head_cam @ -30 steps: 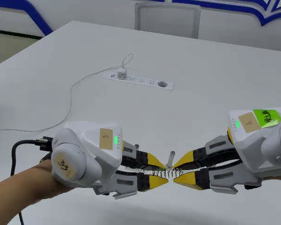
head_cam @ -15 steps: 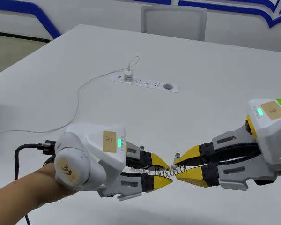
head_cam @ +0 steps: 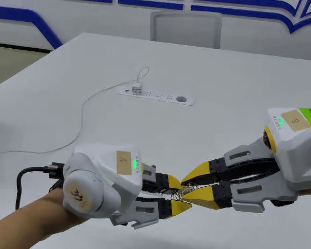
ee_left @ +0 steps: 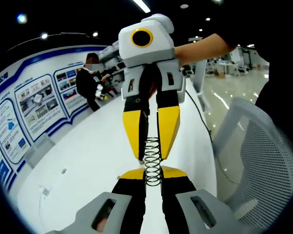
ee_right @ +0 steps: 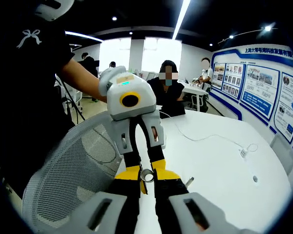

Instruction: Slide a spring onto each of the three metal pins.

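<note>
A short metal coil spring (head_cam: 177,194) hangs in the air between my two grippers, which face each other tip to tip just above the white table (head_cam: 223,104). My left gripper (head_cam: 180,196) is shut on one end of the spring (ee_left: 153,163). My right gripper (head_cam: 185,188) has its yellow fingers (ee_left: 168,124) closed around the other end. In the right gripper view the spring (ee_right: 142,174) shows end-on as a small ring between the tips. A small metal pin (ee_right: 189,181) stands on the table just beside them.
A white power strip (head_cam: 154,95) with a plugged-in charger (head_cam: 137,89) and a thin cable (head_cam: 83,111) lies mid-table. A grey chair (head_cam: 185,28) stands at the far edge and a mesh chair (ee_left: 254,146) near me. People stand in the background.
The two grippers have come closer together, so less of the spring shows between them. The pin that stood behind the tips in the head view is now hidden by the right gripper's fingers.
</note>
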Motion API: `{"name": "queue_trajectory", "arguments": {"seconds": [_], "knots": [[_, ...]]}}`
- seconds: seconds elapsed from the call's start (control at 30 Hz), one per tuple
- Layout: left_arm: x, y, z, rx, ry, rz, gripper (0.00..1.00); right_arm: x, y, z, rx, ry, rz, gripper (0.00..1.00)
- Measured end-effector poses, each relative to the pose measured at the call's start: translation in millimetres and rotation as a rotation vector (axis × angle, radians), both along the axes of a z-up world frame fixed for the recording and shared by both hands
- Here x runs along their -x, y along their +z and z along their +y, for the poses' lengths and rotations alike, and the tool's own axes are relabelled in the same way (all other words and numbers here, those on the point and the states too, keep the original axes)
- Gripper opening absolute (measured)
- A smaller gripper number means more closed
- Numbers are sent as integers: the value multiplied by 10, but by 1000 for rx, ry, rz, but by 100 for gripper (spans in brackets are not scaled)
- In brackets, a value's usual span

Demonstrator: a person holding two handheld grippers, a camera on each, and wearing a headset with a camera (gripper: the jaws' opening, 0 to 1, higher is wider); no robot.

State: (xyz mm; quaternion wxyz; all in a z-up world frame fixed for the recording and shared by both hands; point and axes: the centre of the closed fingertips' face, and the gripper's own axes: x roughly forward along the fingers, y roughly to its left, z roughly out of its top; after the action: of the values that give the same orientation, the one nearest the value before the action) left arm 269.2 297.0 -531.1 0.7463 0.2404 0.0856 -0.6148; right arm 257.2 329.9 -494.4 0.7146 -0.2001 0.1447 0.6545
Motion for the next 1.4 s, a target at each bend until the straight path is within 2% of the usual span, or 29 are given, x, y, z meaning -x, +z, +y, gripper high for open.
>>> {"name": "queue_trajectory", "arguments": {"seconds": [0.13,0.27,0.33,0.47,0.57,0.63,0.73,0.77,0.8,0.83,0.9,0.93,1.03,1.07,1.13,1.2,1.23,1.27,1.3,1.33,1.4], "knots": [[11,19,11,13,5,9,10,-10,29,2,-21,-26,17,10],[-8,-14,22,5,13,7,11,-46,-2,9,-11,-45,35,10],[-45,-17,31,-4,23,-22,11,-84,-2,14,-8,-62,29,10],[-104,-31,75,-9,50,-28,14,-162,34,2,-11,-96,31,10],[-173,-67,165,-28,80,-60,22,-247,87,-38,-15,-124,28,10],[-202,-74,215,-24,105,-47,29,-303,104,-68,-12,-140,22,10],[-264,-63,336,-13,148,-44,39,-478,87,-181,10,-218,39,10],[-276,-52,367,-6,155,-55,41,-542,75,-222,17,-246,45,10],[-304,-26,405,0,164,-84,42,-595,61,-261,23,-271,53,10],[-329,-19,461,-1,182,-91,42,-656,41,-306,27,-300,70,10],[-355,-12,549,15,211,-67,42,-770,8,-379,31,-356,85,10],[-369,-4,582,26,220,-65,44,-816,-15,-410,38,-378,90,10],[-408,2,701,40,255,-50,49,-926,-76,-461,53,-405,86,10],[-415,0,745,51,265,-30,50,-963,-105,-470,53,-414,93,10],[-406,-9,791,67,277,13,56,-1014,-164,-484,68,-428,96,10],[-432,-12,862,66,291,11,61,-1058,-257,-488,95,-430,98,10],[-440,-23,903,69,305,30,62,-1088,-315,-495,109,-438,106,10],[-459,-30,935,76,322,35,65,-1105,-349,-495,113,-441,112,10],[-481,-36,964,79,340,37,71,-1118,-378,-491,115,-439,118,10],[-499,-67,1012,78,364,56,76,-1140,-418,-484,110,-448,140,10],[-505,-102,1067,68,376,66,81,-1178,-484,-477,112,-459,161,10]]}}
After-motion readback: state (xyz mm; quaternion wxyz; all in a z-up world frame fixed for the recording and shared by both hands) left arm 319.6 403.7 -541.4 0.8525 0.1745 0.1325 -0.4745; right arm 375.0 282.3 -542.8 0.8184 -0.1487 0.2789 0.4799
